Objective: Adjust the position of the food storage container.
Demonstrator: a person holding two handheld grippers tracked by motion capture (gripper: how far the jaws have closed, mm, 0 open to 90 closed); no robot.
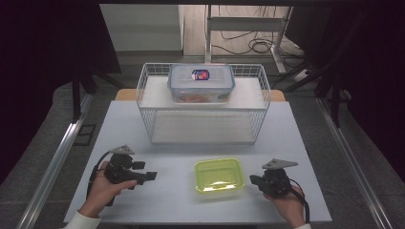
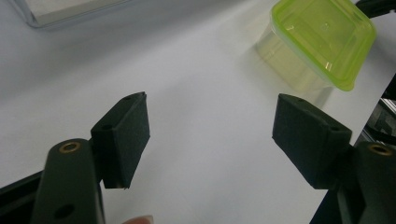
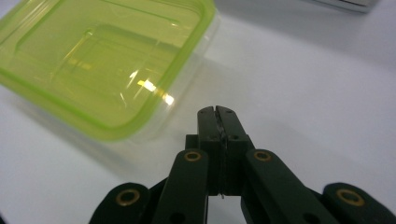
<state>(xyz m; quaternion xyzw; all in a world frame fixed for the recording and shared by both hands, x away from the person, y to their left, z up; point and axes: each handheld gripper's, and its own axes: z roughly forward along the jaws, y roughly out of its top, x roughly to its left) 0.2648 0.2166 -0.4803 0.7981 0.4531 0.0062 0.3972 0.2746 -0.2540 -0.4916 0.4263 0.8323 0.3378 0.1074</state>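
Green-lidded container (image 1: 219,175) lies crosswise between gaping left hand-held gripper (image 1: 152,175) and clenched right hand-held gripper (image 1: 252,179)

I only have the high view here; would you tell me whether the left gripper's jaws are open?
Observer: Yes, the left gripper is open, its jaws spread wide over bare table.
Operator: Thank you. And the right one?
Observer: The right gripper is shut, jaws pressed together, holding nothing.
Operator: Is it touching the green-lidded container?
Observer: No, the green-lidded container sits just ahead of its tips, with a gap of table between.
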